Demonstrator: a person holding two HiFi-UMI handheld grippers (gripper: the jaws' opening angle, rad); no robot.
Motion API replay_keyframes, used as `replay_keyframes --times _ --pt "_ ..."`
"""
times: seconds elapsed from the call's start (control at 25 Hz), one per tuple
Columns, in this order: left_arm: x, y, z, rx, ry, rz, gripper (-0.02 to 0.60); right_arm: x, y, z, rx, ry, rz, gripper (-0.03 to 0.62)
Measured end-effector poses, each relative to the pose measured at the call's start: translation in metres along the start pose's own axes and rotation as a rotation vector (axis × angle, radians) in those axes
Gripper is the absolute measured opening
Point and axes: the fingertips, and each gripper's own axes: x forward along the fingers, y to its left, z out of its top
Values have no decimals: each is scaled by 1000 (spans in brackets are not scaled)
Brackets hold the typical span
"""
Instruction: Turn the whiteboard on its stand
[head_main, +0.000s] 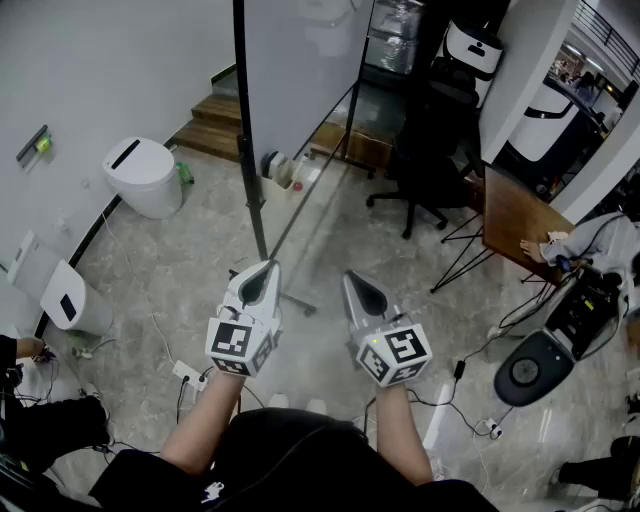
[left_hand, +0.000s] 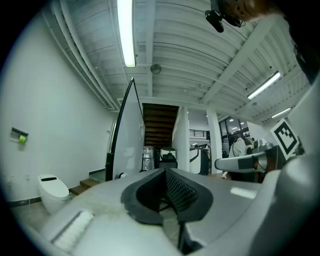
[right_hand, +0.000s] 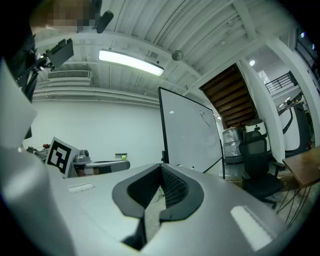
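Note:
The whiteboard (head_main: 305, 70) stands upright ahead of me on a black stand (head_main: 250, 170) whose foot (head_main: 296, 302) rests on the stone floor. In the head view it is seen nearly edge on, with its white face turned to the right. My left gripper (head_main: 262, 274) is held just short of the stand's foot, shut and empty. My right gripper (head_main: 360, 286) is beside it, also shut with nothing in it. Neither touches the board. The left gripper view shows the left gripper (left_hand: 164, 173) with the whiteboard (left_hand: 129, 135) beyond. The right gripper view shows the right gripper (right_hand: 161, 171) facing the whiteboard (right_hand: 190, 132).
A white bin (head_main: 145, 175) and a white box (head_main: 70, 298) stand at the left wall. Wooden stairs (head_main: 215, 125) lie behind the board. A black office chair (head_main: 425, 160), a wooden desk (head_main: 520, 215) and a round machine (head_main: 535, 368) are at the right. Cables and a power strip (head_main: 188, 375) lie on the floor.

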Motion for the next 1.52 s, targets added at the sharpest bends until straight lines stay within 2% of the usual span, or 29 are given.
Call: replay_keyframes --times 0.4,0.68,0.88,1.2,1.52 --pt "26 12 19 34 -31 19 2 16 -6 27 -36 -43 -5 8" --pt "30 17 39 9 -38 40 2 22 -5 37 -20 -31 11 8" --pt "34 20 31 -31 -30 33 3 26 -10 39 -9 -28 1 8" --pt "42 15 33 -7 -21 71 3 25 -23 41 12 -21 13 8" --pt "36 13 26 -19 -21 127 3 23 -29 40 20 -19 57 8"
